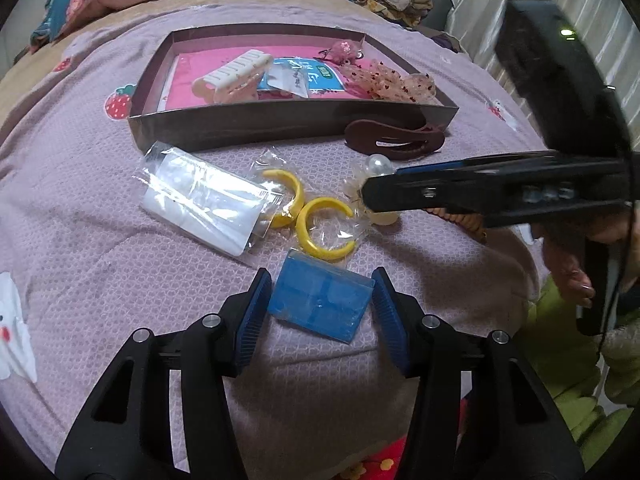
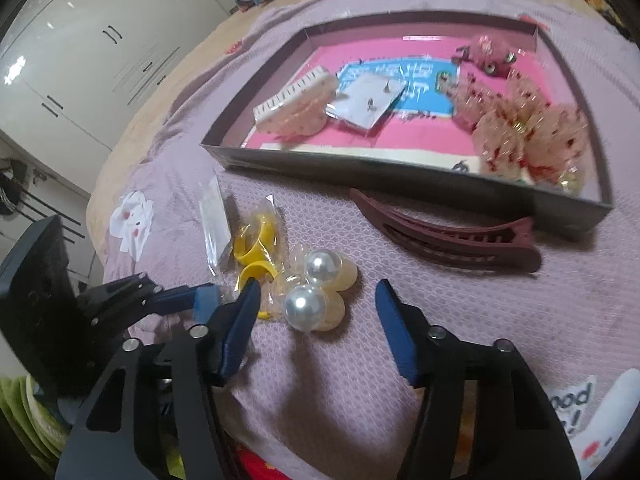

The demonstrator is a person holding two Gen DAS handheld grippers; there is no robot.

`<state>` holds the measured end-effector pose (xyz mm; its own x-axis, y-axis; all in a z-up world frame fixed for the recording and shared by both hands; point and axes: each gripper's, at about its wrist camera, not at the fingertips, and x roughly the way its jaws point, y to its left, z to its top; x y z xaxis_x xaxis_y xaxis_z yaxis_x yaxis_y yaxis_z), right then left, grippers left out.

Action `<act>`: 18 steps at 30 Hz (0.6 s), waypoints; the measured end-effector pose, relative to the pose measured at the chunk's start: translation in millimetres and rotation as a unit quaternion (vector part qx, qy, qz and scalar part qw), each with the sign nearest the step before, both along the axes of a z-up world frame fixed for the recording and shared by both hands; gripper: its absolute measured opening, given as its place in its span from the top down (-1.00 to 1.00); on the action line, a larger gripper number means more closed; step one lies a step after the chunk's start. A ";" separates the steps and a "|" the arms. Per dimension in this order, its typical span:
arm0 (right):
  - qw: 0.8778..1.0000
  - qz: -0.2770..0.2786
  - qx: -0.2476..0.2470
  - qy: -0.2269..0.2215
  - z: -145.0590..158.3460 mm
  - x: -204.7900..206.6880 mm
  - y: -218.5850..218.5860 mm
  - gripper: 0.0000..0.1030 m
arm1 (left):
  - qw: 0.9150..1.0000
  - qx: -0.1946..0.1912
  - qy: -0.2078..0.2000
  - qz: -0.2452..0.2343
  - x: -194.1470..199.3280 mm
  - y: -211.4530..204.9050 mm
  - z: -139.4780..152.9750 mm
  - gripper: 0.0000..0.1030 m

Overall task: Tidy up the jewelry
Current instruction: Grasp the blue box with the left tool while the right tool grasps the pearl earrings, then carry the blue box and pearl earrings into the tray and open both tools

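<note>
Blue box (image 1: 320, 304) flat, translucent, clamped by left gripper (image 1: 320, 312), right gripper (image 2: 316, 320) jaws apart around bagged pearl earrings (image 2: 316, 292), not touching.

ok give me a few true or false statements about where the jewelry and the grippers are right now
1. The blue box sits between the left gripper fingers. True.
2. The yellow hoop earrings are inside the tray. False: they lie on the bedspread in front of the tray.
3. The dark red hair clip lies outside the tray, along its near wall. True.
4. The right gripper is clamped on the dark red hair clip. False: it is over the pearl earrings, jaws apart.
5. The white claw clip is in the tray. True.
</note>
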<state>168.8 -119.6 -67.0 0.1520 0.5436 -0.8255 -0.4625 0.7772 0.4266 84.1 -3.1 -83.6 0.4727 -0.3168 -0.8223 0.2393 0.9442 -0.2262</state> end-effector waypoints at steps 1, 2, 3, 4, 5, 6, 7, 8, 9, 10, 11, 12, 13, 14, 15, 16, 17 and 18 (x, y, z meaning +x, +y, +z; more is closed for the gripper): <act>1.000 -0.001 -0.001 0.004 -3.4 1.1 1.6 -0.02 | 1.000 -0.001 -0.001 0.001 -1.4 1.2 1.0 0.17; 1.000 0.000 -0.002 0.007 -5.9 1.7 3.6 0.03 | 1.000 -0.002 -0.003 0.003 -3.0 2.7 2.3 0.19; 1.000 0.000 -0.002 0.007 -7.7 1.9 4.7 0.06 | 1.000 -0.003 -0.003 0.005 -4.1 4.3 3.5 0.19; 1.000 0.000 0.000 0.006 -9.5 1.6 5.9 0.12 | 1.000 -0.004 -0.003 0.007 -4.7 5.8 4.7 0.19; 1.000 0.000 0.004 0.007 -10.1 1.9 6.3 0.12 | 1.000 -0.005 -0.004 0.009 -5.9 7.5 6.4 0.19; 1.000 -0.001 0.004 0.005 -9.6 1.3 6.4 0.12 | 1.000 -0.005 -0.005 0.011 -6.4 8.9 7.7 0.19; 1.000 -0.003 0.005 0.003 -9.0 0.5 6.6 0.12 | 1.000 -0.005 -0.007 0.013 -6.7 10.5 9.3 0.19; 1.000 -0.004 0.006 0.001 -7.9 -0.6 5.7 0.13 | 1.000 -0.004 -0.008 0.016 -6.8 12.3 11.0 0.19; 1.000 -0.005 0.007 -0.002 -6.9 -1.1 4.5 0.13 | 1.000 -0.004 -0.009 0.018 -6.4 13.4 12.2 0.19; 1.000 -0.007 0.007 -0.006 -5.1 -2.5 2.9 0.13 | 1.000 -0.003 -0.011 0.020 -6.0 14.9 14.1 0.19; 1.000 -0.008 0.007 -0.009 -3.3 -3.7 0.8 0.13 | 1.000 -0.002 -0.014 0.022 -5.8 16.4 16.3 0.19; 1.000 -0.011 0.007 -0.013 -1.3 -5.1 -1.6 0.13 | 1.000 -0.001 -0.016 0.024 -6.0 17.5 18.0 0.19; 1.000 -0.013 0.008 -0.016 0.5 -6.5 -3.8 0.13 | 1.000 -0.001 -0.018 0.026 -5.7 18.9 20.3 0.19; 1.000 -0.015 0.009 -0.020 3.1 -8.2 -6.9 0.13 | 0.999 -0.001 -0.020 0.028 -5.2 20.2 22.4 0.19; 1.000 -0.018 0.010 -0.024 6.0 -10.2 -9.9 0.13 | 0.999 -0.001 -0.021 0.030 -4.5 21.1 23.6 0.19; 0.999 -0.019 0.010 -0.029 8.7 -11.7 -12.8 0.13 | 0.999 -0.001 -0.021 0.031 -4.0 21.9 25.2 0.19; 0.999 -0.021 0.009 -0.034 11.7 -13.0 -15.9 0.13 | 0.999 0.000 -0.023 0.033 -3.2 23.1 27.7 0.19; 0.999 -0.024 0.008 -0.039 13.8 -14.0 -17.6 0.13 | 0.999 0.001 -0.025 0.035 -2.4 23.6 29.5 0.19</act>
<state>154.8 -137.2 -53.2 0.2406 0.5471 -0.8018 -0.4574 0.7925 0.4035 81.7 20.5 -54.1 0.5336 -0.2810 -0.7977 0.1845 0.9592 -0.2144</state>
